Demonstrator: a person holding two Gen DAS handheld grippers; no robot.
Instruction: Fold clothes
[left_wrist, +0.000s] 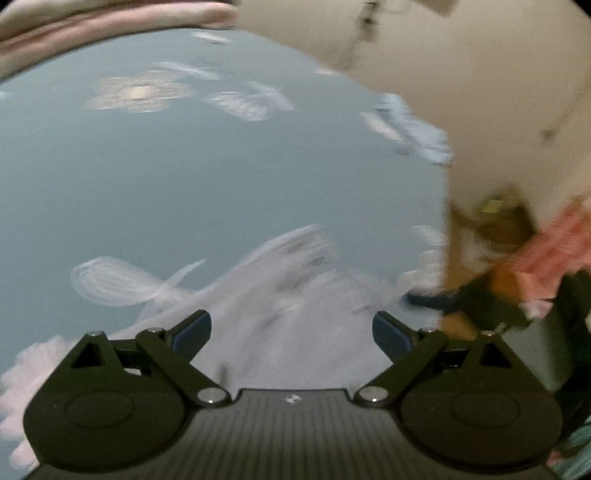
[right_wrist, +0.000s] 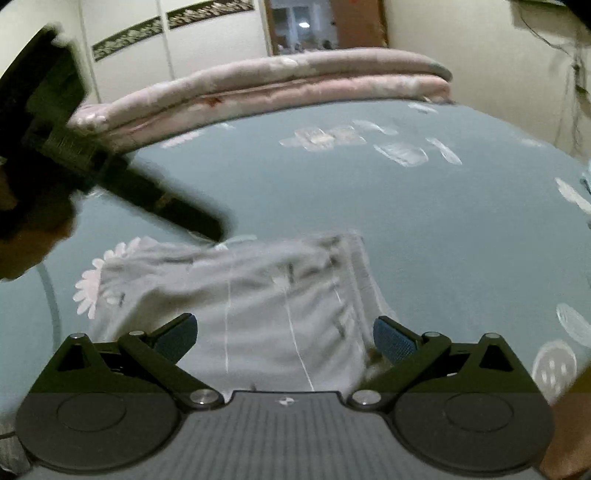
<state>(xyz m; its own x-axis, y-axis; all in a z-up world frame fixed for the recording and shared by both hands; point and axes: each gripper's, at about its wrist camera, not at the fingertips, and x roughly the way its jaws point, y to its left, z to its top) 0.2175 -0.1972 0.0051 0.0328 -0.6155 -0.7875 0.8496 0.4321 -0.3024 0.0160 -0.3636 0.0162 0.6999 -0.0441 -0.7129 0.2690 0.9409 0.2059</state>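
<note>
The pale grey garment with thin white lines (right_wrist: 266, 295) lay on the blue flower-printed bed sheet (right_wrist: 406, 221), directly ahead of the right gripper (right_wrist: 285, 338). The folded pink quilt (right_wrist: 277, 85) lay behind it at the far edge. The left gripper (right_wrist: 110, 177) was at the garment's left.

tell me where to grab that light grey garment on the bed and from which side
Judging from the right wrist view, take the light grey garment by its ribbed edge at the far right, coming in from the right with the right gripper, which is open. That edge lies flat on the blue bedsheet and nothing covers it.
</note>
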